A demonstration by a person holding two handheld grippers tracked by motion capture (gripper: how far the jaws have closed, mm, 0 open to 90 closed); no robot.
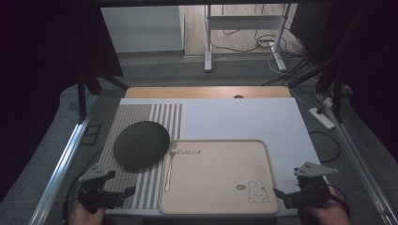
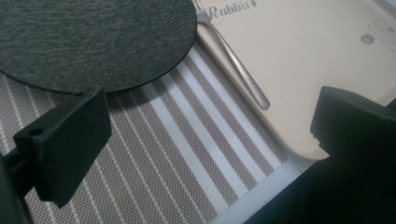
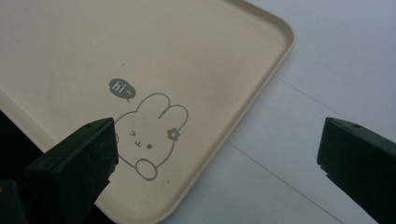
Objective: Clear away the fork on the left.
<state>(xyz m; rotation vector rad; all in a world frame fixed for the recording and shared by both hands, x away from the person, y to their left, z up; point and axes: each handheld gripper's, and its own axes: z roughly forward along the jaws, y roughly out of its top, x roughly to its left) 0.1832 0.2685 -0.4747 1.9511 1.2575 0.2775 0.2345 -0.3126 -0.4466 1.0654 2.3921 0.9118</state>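
Note:
A beige tray (image 1: 220,187) with a rabbit drawing (image 3: 149,135) lies at the front middle of the table. A metal fork (image 1: 169,164) rests along the tray's left edge, tines pointing away. Left of it, a dark round plate (image 1: 141,144) sits on a striped placemat (image 1: 141,190). My left gripper (image 1: 121,183) is open above the placemat's front part, nothing between its jaws; the left gripper view has the plate (image 2: 93,37), fork (image 2: 238,65) and tray (image 2: 303,51) beyond the gripper (image 2: 210,135). My right gripper (image 1: 287,183) is open over the tray's front right corner (image 3: 261,93), holding nothing (image 3: 219,158).
A white mat (image 1: 244,117) covers the table behind and right of the tray, with a wooden strip (image 1: 206,92) at the far edge. Metal rails (image 1: 61,164) run along both sides. Stand legs (image 1: 208,42), cables and a power strip (image 1: 321,117) are on the floor beyond.

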